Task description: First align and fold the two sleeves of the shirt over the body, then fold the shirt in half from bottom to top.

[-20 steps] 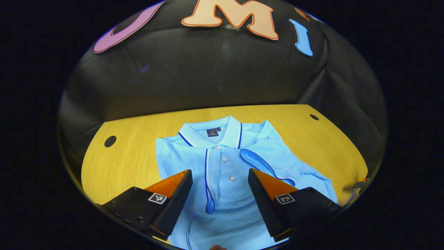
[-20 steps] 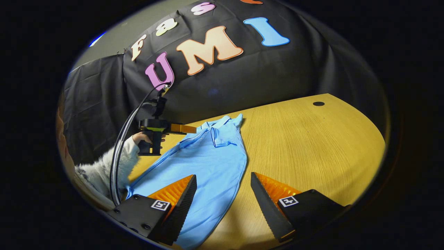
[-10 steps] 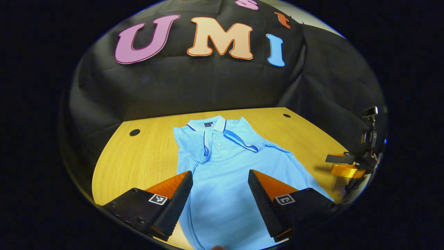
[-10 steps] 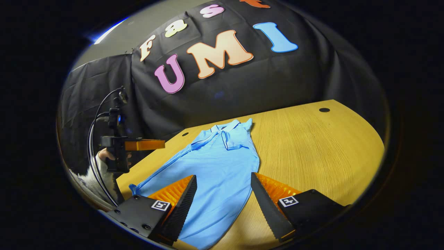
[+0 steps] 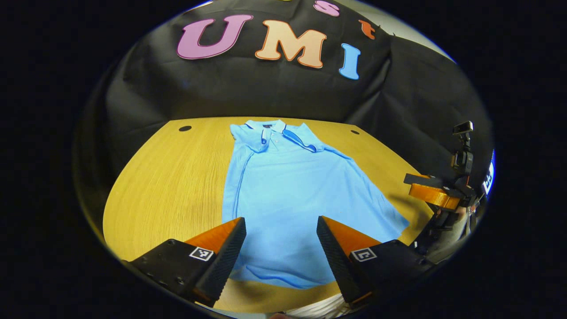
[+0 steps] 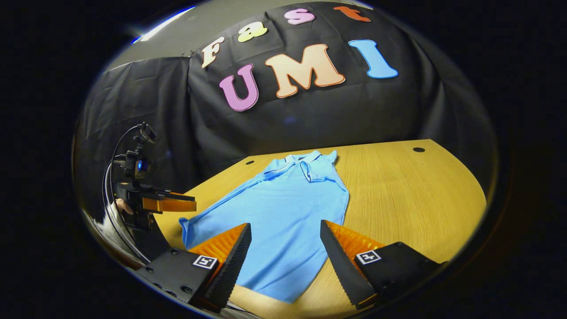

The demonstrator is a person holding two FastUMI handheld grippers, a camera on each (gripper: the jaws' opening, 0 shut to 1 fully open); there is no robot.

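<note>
Shirt (image 5: 292, 195): flat on the table (image 5: 168, 177), collar (image 5: 270, 128) toward the wall, both sleeves folded over the body, hem near the front edge.
Left gripper (image 5: 281, 252): above the hem, fingers spread, holding nothing.
Right gripper (image 6: 285, 257): above the shirt's near corner, fingers spread, nothing between them.
Hand (image 6: 122, 206): at the left gripper's grip, seen in the right gripper view.

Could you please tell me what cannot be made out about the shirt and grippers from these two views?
- Polo shirt hem, left gripper view: partly hidden behind the left gripper fingers.
- Collar label: too small.
- Hand holding the left gripper, right gripper view: mostly hidden behind that gripper's body.
</note>
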